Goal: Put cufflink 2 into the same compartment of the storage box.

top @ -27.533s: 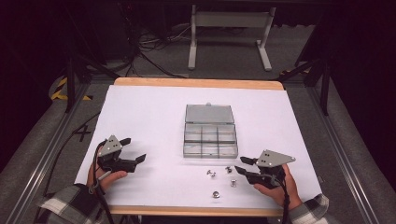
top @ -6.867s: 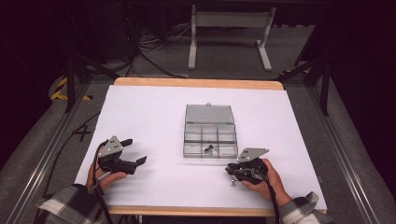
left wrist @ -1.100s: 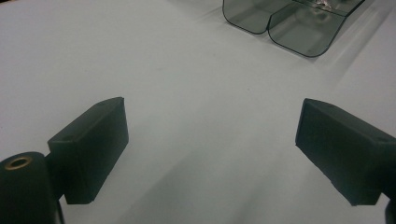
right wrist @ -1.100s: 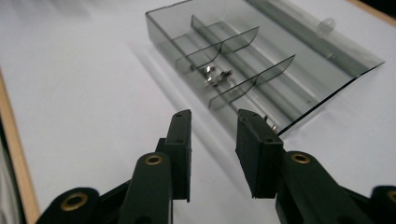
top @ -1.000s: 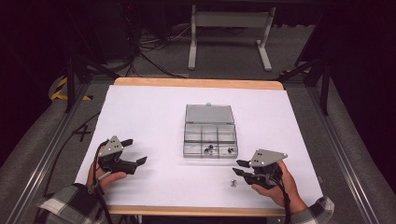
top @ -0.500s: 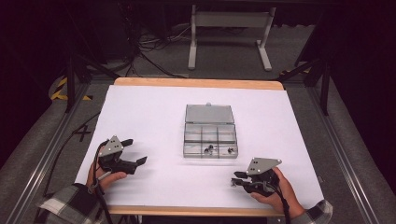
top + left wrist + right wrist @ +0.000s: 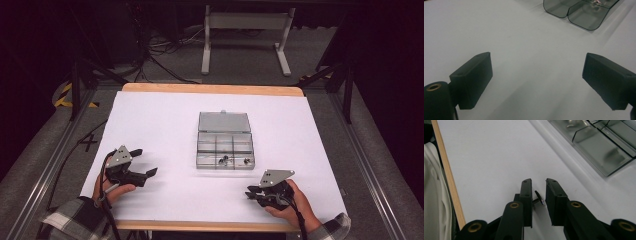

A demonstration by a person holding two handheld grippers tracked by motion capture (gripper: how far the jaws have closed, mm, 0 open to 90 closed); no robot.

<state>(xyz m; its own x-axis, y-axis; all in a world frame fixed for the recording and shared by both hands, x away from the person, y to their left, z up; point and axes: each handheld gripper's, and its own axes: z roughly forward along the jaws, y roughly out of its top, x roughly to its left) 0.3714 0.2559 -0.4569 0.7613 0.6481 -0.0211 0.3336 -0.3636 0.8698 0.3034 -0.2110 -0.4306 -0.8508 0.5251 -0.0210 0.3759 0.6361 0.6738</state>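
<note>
Now your right gripper [image 7: 538, 195] has just been closing around the small metal stud [image 7: 538, 199] on the white table [image 7: 486, 157], pads not yet pressing. It's tiny, hard, slippery; pinch its shank squarely. Your left gripper [image 7: 536, 82] gapes empty.

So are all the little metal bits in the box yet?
Nearly. Two bits already lie in the front compartments of the box. The right gripper has its jaws closing around another bit on the table, not clamped yet. It must be lifted and dropped in. The left gripper is open.
</note>
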